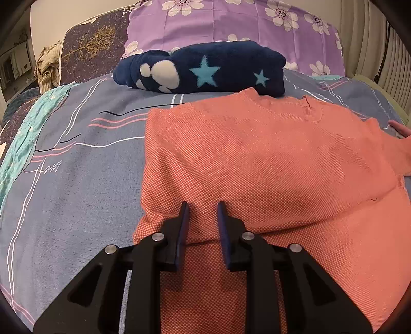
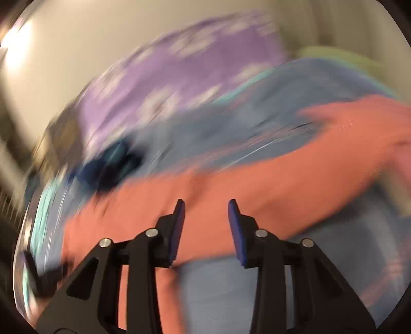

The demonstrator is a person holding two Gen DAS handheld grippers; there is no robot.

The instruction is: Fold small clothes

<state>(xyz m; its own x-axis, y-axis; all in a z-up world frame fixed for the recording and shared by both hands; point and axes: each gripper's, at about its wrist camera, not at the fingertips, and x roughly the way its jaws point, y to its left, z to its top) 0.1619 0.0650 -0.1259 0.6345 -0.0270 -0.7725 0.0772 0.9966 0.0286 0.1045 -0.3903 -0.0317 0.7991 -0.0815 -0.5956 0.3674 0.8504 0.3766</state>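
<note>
A salmon-pink knit shirt lies spread on the blue bedspread, its left side folded in to a straight edge and its collar at the far end. My left gripper hovers open and empty over the shirt's near left part. The right wrist view is heavily motion-blurred. There my right gripper is open and empty above a stretch of the pink shirt, with the bedspread below it.
A folded dark-blue fleece with stars lies beyond the shirt's collar. A purple flowered pillow stands behind it. A teal cloth lies along the bed's left edge, with a beige garment further back.
</note>
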